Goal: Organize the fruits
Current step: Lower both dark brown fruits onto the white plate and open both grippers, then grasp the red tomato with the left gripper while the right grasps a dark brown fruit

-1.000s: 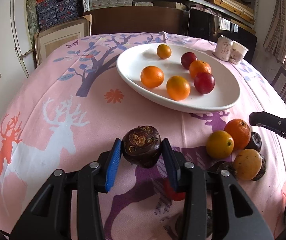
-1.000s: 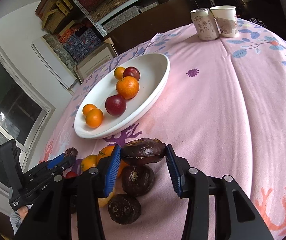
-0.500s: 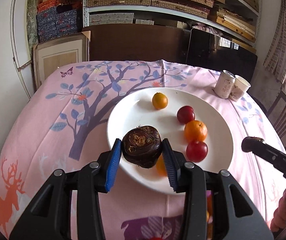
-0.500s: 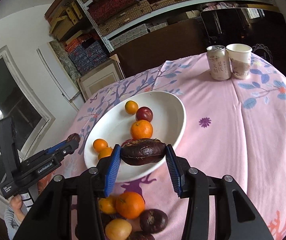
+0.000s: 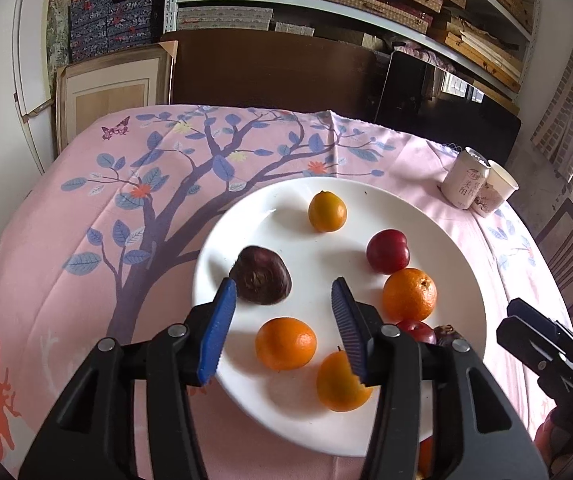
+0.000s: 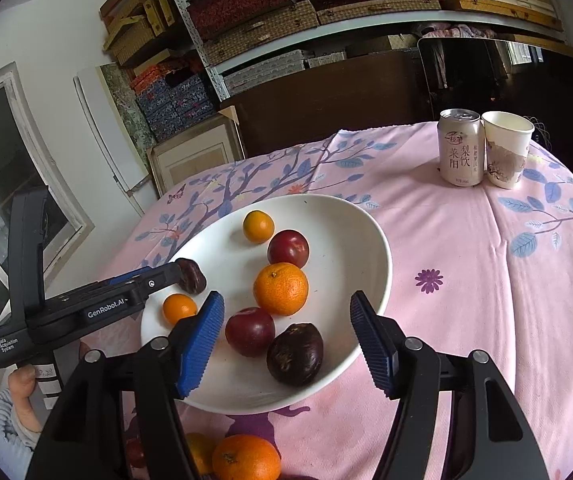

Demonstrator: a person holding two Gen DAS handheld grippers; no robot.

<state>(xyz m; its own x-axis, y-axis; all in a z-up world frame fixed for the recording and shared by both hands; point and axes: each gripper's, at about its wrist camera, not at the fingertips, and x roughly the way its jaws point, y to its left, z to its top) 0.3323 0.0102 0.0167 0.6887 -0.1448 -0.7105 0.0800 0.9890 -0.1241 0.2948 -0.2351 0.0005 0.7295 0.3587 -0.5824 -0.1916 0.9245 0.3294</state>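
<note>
Both jaws have just been opening. The left gripper (image 5: 282,322) stands released, its dark passion fruit (image 5: 260,280) lying mid-frame on the white plate (image 5: 458,272). Only the right view shows the right gripper (image 6: 284,340) spread wide over another passion fruit (image 6: 295,354) at the plate's lower rim.

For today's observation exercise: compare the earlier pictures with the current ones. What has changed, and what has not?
Both grippers came up from the loose fruit to the plate. Their jaws have just been opening: the left gripper released its dark fruit onto the plate, and the right gripper dropped its dark fruit there too. Nothing is between either pair of jaws. The oranges, plums, can and cup stayed put.
</note>
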